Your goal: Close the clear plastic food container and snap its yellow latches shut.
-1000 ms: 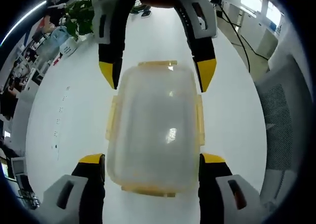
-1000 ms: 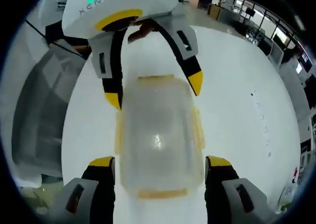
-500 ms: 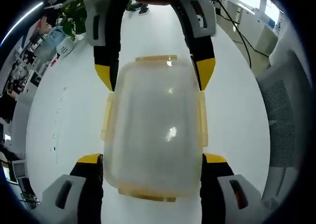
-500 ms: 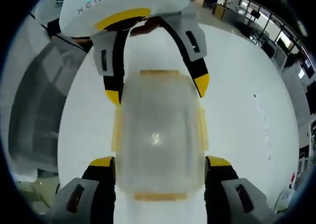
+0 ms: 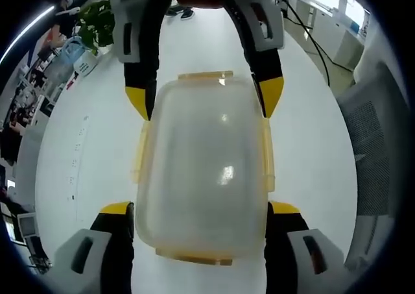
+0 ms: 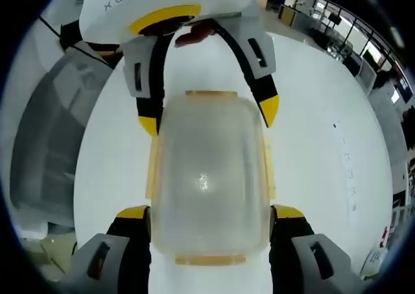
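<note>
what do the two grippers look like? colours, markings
Both match: black fingers with yellow tips and light grey housings with dark slots. In the left gripper view, the left gripper rises from the bottom and the right gripper faces it. In the right gripper view, the left gripper's white body carries a yellow ring, a green light and grey lettering, partly cut off.

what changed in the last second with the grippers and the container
Both grippers closed in along the container: it looms larger between the left gripper and right gripper fingers. Nothing was grasped or released. The lid stays on, yellow latches flared out, container on the white table.
</note>
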`<state>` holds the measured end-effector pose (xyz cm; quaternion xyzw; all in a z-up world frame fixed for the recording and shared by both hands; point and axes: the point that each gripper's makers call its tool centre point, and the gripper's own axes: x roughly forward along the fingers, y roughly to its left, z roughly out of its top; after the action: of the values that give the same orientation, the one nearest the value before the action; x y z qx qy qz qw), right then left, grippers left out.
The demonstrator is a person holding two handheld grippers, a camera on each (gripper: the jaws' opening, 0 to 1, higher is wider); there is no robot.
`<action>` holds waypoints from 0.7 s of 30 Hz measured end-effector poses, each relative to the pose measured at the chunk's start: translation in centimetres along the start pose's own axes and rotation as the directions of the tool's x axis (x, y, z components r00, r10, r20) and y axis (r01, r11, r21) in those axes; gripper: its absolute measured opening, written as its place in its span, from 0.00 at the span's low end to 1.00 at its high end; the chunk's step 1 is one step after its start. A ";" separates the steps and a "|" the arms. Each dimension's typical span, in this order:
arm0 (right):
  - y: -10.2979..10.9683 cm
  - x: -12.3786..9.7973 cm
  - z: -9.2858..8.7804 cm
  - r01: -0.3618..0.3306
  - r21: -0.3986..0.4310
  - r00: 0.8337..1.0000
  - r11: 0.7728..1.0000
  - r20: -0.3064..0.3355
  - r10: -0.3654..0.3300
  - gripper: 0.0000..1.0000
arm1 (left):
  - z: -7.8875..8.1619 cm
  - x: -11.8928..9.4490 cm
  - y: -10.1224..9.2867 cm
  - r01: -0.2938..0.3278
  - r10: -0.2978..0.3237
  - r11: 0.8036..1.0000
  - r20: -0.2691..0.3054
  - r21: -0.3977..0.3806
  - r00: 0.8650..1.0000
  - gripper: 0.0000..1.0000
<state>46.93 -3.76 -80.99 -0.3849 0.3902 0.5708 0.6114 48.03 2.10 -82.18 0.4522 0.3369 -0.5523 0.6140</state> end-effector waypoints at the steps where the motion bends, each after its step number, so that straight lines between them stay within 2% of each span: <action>1: 0.0 0.0 0.0 0.000 -0.001 1.000 1.000 0.001 0.000 0.75 | -0.1 0.2 -0.1 0.005 -0.005 1.000 -0.004 0.004 1.000 0.86; 5: 0.0 0.0 0.0 -0.004 -0.003 1.000 1.000 0.004 0.004 0.75 | -0.3 0.7 0.0 0.013 -0.013 1.000 -0.018 0.009 1.000 0.88; 21: 0.4 0.2 0.3 -0.009 -0.006 1.000 1.000 0.006 0.009 0.75 | -0.6 0.3 -0.6 0.017 -0.017 1.000 -0.025 -0.007 1.000 0.88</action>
<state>46.53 -3.34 -81.06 -0.3831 0.3883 0.5757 0.6091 47.57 2.52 -82.75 0.4539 0.3503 -0.5508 0.6065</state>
